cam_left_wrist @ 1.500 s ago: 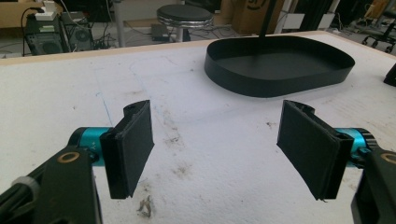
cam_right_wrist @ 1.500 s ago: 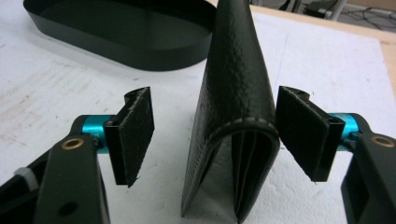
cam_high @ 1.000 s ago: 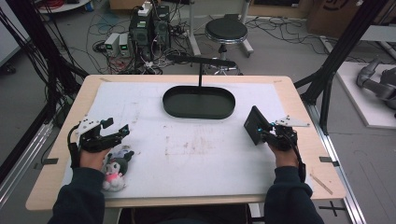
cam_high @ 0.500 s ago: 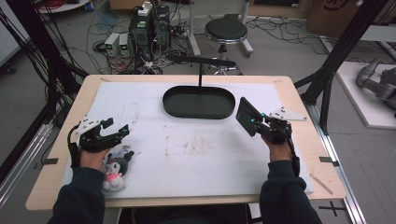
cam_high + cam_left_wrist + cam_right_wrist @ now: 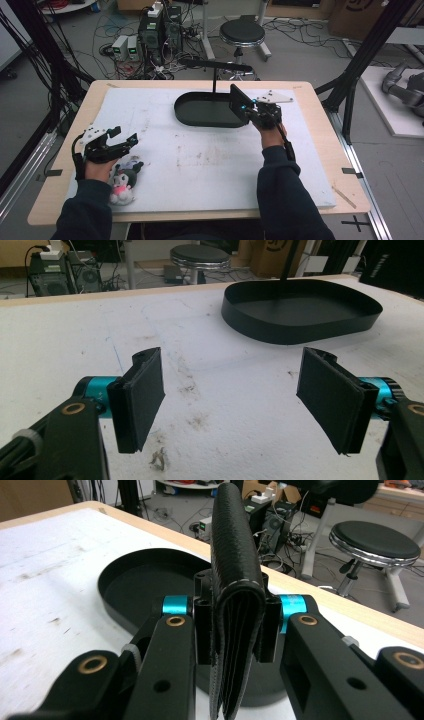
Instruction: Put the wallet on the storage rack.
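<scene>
From the high view, the right tongs (image 5: 248, 107) were up at the far right of the counter (image 5: 320, 165), clamped on a black wallet (image 5: 238, 104). The wallet stood on edge, its broad face turned left, and it hung right over the right end of the black tray (image 5: 200, 111). So the tray lay just to the left of and beneath the load, barely any gap to cover. The jaws had just been closing a touch further, wallet between them. The left tongs (image 5: 116, 142) sat low at the near left, well apart from the tray, with a plush toy (image 5: 122, 181) lying just beside that hand on the near side. The right hand was plainly the nearer one to the tray.

Left gripper view: the left tongs (image 5: 231, 400) stood wide open with nothing between the pads, bare white counter (image 5: 60, 345) under them. The tray (image 5: 300, 325) lay far ahead and off to the right, empty as far as could be seen.

Right gripper view: the right tongs (image 5: 235, 625) pinched the folded wallet (image 5: 232, 555) near its lower edge, its long axis rising straight up out of the jaws. The tray (image 5: 125, 580) spread directly below and to the left, so a release looked like a short drop down and leftward.
</scene>
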Demonstrator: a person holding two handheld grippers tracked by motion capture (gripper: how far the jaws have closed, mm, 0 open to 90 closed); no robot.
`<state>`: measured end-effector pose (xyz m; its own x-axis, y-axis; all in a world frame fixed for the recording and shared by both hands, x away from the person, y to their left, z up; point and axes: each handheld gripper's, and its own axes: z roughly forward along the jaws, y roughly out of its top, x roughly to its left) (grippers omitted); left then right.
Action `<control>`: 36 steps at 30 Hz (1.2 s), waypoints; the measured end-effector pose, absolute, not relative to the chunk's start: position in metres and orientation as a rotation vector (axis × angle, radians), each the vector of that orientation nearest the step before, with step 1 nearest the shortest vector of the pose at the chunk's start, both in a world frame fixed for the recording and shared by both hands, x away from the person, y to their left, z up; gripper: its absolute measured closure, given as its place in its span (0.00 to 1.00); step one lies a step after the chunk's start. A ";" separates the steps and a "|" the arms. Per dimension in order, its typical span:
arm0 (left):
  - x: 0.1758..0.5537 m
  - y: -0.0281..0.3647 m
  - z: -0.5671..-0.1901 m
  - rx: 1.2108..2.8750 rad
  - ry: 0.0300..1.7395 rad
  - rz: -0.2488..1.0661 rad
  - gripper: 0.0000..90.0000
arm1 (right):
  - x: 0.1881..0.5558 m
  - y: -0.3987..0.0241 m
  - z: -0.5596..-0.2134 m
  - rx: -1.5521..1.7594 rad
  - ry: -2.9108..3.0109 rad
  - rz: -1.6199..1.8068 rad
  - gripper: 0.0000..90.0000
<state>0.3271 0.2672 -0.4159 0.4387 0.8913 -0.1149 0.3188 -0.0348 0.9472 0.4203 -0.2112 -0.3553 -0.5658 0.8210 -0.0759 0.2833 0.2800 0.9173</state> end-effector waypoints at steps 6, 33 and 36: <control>0.327 0.267 -0.416 1.596 1.086 0.649 0.30 | 0.450 -0.193 -0.367 1.001 2.030 1.158 0.85; 0.328 0.267 -0.417 1.587 1.085 0.644 0.30 | 0.495 -0.157 -0.401 1.108 1.968 1.022 0.85; 0.328 0.267 -0.416 1.588 1.084 0.645 0.30 | 0.495 -0.150 -0.403 1.088 1.981 1.033 0.85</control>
